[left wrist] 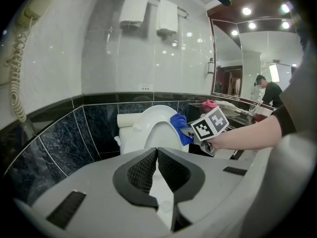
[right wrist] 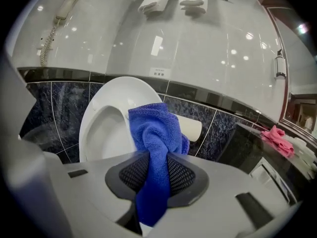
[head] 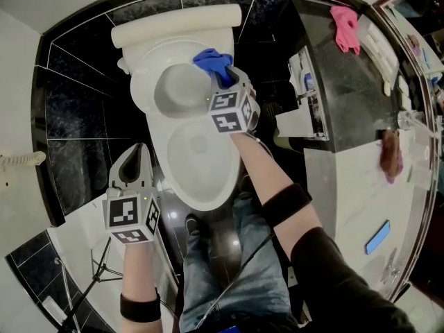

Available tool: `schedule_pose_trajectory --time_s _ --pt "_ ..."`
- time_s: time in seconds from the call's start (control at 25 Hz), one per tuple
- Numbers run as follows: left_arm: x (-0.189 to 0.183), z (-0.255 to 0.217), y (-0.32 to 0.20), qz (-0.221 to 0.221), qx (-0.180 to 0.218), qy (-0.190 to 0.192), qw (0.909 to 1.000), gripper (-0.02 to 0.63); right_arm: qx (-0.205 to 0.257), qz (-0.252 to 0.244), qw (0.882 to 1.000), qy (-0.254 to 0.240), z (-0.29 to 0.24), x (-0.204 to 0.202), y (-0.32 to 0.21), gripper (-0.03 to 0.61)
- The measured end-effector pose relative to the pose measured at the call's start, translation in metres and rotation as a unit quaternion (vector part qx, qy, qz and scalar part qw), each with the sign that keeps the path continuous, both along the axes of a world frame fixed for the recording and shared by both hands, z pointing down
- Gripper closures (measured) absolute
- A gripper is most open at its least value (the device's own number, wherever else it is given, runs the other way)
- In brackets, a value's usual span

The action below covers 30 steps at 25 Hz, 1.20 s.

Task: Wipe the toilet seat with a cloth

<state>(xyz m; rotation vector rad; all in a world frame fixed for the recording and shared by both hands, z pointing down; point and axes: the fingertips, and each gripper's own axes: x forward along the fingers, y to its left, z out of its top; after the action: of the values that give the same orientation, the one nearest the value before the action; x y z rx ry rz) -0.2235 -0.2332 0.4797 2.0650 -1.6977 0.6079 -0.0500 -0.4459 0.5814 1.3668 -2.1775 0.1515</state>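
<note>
A white toilet (head: 198, 179) stands in the middle of the head view with its lid (head: 177, 89) raised against the tank (head: 177, 23). My right gripper (head: 223, 82) is shut on a blue cloth (head: 214, 61), holding it at the raised lid's upper right edge. In the right gripper view the cloth (right wrist: 154, 133) bunches out between the jaws, with the lid (right wrist: 104, 118) just behind it. My left gripper (head: 133, 165) hangs left of the bowl, shut and empty. Its own view shows the toilet (left wrist: 151, 128), the cloth (left wrist: 179, 127) and the right gripper's marker cube (left wrist: 210, 124) ahead.
A dark counter (head: 347, 96) at the right carries a pink cloth (head: 345, 26). A wall phone (left wrist: 15, 73) hangs at the left, folded towels (left wrist: 148, 14) on a rack above the tank. The person's legs and shoe (head: 222, 248) stand before the bowl. Black tiles surround the toilet.
</note>
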Motion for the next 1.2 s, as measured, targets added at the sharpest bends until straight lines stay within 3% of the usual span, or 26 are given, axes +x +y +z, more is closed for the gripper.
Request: schedule_pose_trajectory --time_s 0.32,0.68,1.2 --pt "0.011 0.037 -0.005 0.004 0.005 0.009 0.9999 0.612 -0.033 0.023 0.999 0.003 0.061 0.03 0.008 0.461" --pt "0.013 0.09 0.008 0.0 -0.006 0.013 0.9999 0.612 -0.102 0.033 0.994 0.027 0.151 0.047 0.039 0.462" --pt "-0.013 0.13 0.027 -0.017 -0.013 0.01 0.9997 0.612 -0.175 0.02 0.984 0.039 0.249 0.019 0.079 0.463"
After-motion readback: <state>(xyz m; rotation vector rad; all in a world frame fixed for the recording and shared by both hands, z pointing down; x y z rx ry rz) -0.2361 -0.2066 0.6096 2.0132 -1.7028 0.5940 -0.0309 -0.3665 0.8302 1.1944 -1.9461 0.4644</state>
